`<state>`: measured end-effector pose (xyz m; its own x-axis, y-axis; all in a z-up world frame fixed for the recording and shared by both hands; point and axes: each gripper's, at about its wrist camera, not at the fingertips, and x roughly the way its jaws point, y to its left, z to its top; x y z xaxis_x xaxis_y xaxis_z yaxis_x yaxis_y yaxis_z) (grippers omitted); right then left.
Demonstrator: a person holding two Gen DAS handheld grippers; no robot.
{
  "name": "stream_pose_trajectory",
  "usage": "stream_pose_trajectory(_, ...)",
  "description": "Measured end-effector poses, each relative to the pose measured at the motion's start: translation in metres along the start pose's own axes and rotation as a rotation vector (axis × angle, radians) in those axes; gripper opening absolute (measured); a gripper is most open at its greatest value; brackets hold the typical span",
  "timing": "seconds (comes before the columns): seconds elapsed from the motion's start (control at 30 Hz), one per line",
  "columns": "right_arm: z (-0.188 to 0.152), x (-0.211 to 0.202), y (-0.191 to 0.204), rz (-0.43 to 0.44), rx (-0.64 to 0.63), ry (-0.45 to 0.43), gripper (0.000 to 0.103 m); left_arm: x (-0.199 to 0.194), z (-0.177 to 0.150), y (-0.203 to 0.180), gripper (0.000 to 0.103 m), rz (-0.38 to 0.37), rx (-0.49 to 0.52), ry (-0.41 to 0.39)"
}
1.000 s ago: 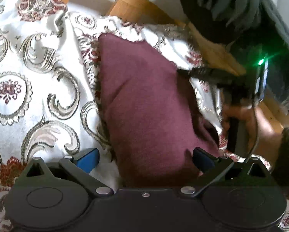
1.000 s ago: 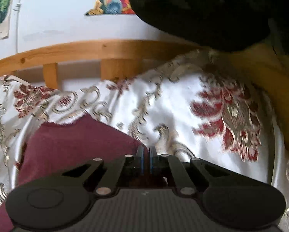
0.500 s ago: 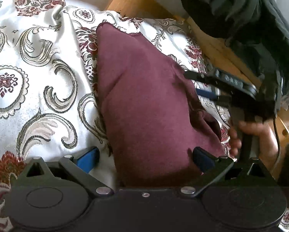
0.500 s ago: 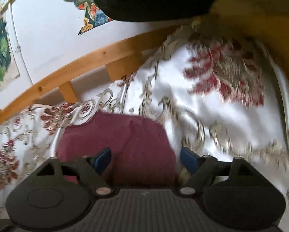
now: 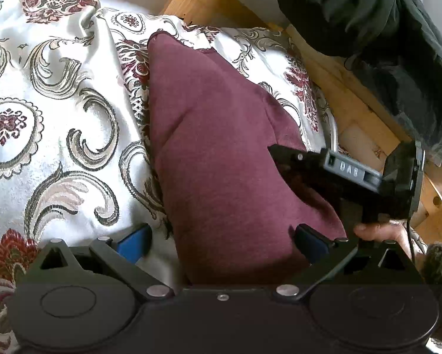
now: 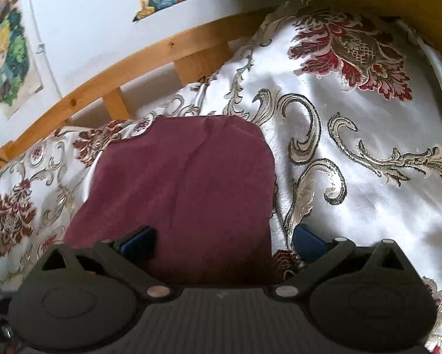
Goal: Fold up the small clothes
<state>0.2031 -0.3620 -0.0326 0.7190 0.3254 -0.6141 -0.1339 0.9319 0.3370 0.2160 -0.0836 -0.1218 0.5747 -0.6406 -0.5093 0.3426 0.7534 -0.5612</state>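
Observation:
A folded maroon garment [image 5: 221, 153] lies on the patterned white bedspread [image 5: 43, 112]; it also shows in the right wrist view [image 6: 185, 183]. My left gripper [image 5: 223, 239] is open, its blue-padded fingers standing either side of the garment's near end. My right gripper [image 6: 223, 239] is open and empty, just above the garment's near right edge. In the left wrist view the right gripper's body [image 5: 350, 174] hovers over the garment's right side, held by a hand [image 5: 380, 233].
A wooden bed frame [image 6: 150, 56] runs along the far side, with a white wall and colourful pictures [image 6: 8, 59] behind. A dark jacket [image 5: 374, 29] hangs over the frame's corner at the right. The bedspread [image 6: 353, 162] stretches wide around the garment.
My right gripper has opened, let go of the garment's edge and drawn back above it. The garment now lies flatter. My left gripper has stayed open at the near end.

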Motion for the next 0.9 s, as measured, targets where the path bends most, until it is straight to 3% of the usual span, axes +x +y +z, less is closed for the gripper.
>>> stream_pose_trajectory(0.17,0.017,0.006,-0.013,0.03,0.118,0.012,0.1,0.0,-0.001,0.0,0.102,0.0,0.0,-0.001)
stream_pose_trajectory(0.3,0.027,0.011,-0.015,0.013,0.146,0.005,0.079,0.0,0.0,0.0,0.102,0.001,0.0,-0.001)
stream_pose_trajectory(0.4,0.027,0.014,-0.013,0.027,0.143,0.011,0.075,0.0,0.0,0.0,0.102,0.001,0.0,-0.002)
stream_pose_trajectory(0.9,0.012,0.022,-0.004,0.005,0.073,0.001,0.085,0.0,-0.002,0.0,0.102,0.001,0.003,-0.003)
